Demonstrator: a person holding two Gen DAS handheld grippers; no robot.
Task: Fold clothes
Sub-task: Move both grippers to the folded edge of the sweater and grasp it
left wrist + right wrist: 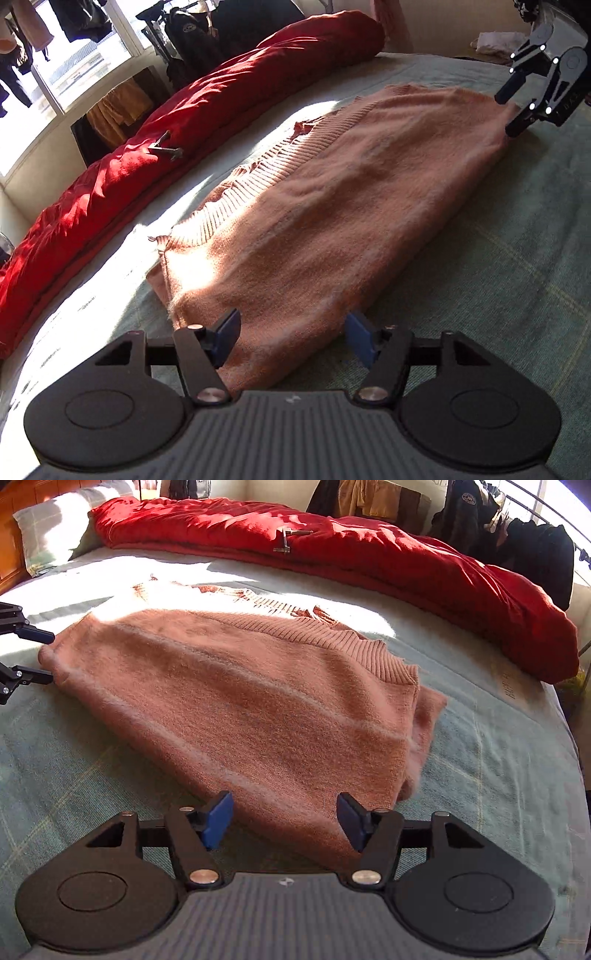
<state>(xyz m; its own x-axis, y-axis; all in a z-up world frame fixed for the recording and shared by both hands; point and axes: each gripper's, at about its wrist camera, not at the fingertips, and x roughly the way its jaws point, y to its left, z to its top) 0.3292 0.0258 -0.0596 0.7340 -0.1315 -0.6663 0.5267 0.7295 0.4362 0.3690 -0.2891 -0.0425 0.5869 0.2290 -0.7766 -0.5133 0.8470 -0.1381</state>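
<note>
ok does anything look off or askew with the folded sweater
The pink sweater is folded unevenly: under-layers poke out past the top layer's ribbed hem at one end. A small metal tool lies oddly on the red duvet.

Open right tool (284, 821) straddles the folded pink sweater's (240, 701) corner.

Two matching handheld tools: left gripper (293, 338) and right gripper (284, 819), each built of black plastic links on round black hubs ahead of a grey ribbed housing. Tipped with flat blue fingers (228, 334), pinned at the pivots by silver round-headed screws (203, 877).
</note>
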